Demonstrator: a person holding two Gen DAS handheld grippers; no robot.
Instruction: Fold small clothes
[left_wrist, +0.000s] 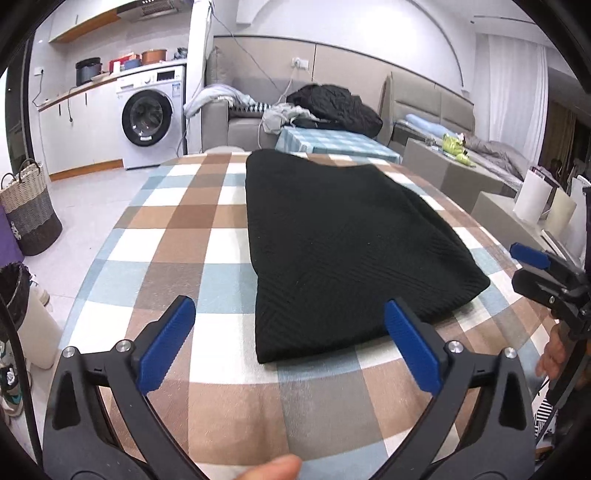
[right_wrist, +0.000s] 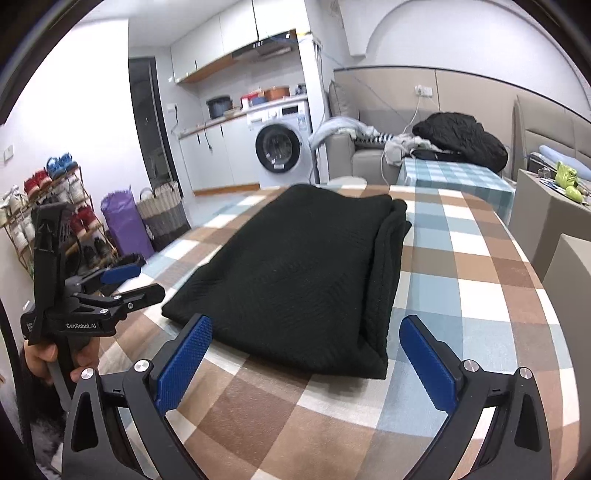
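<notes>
A black knitted garment (left_wrist: 343, 251), folded into a flat rectangle, lies at the centre of the frame on the checked cloth of the worktop (left_wrist: 177, 221). The left hand-held gripper (left_wrist: 288, 332) sits at the bottom of its frame with blue pads spread wide, holding nothing. The right hand-held gripper (right_wrist: 306, 350) is likewise wide open and empty, just short of the garment's near edge

I count one folded black garment (left_wrist: 343, 243), one checked tablecloth (left_wrist: 177, 236), two grippers — left gripper (left_wrist: 288, 339) and right gripper (right_wrist: 306, 354) — one washing machine (left_wrist: 147, 118), and one woven basket (left_wrist: 29, 206).
</notes>
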